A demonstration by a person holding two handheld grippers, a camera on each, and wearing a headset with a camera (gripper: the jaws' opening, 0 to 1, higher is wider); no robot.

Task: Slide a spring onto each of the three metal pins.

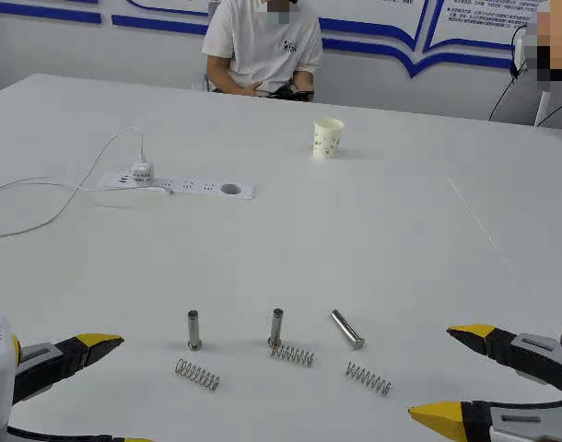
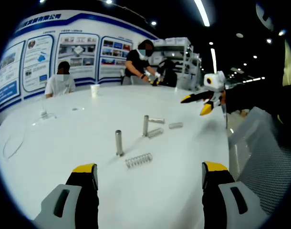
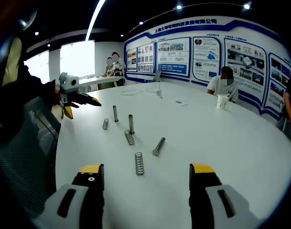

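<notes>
While your left hand-held gripper [image 1: 120,391] and right hand-held gripper [image 1: 438,373] hover open and empty either side of the upright middle pin [image 1: 276,327], a hard pinch could flick the spring [image 1: 292,354] just beside its base across the desk [image 1: 355,230].

On the white table [image 1: 401,258] before me, three short steel pins form a row: left pin [image 1: 194,330] and middle pin [image 1: 276,327] upright, right pin [image 1: 347,330] lying down. In front of them lie coiled wire springs: left spring [image 1: 197,374], middle spring [image 1: 292,354] against its pin's base, right spring [image 1: 368,378]. Far behind, a long plastic power strip [image 1: 189,187] lies left of a paper cup [image 1: 328,137].
</notes>
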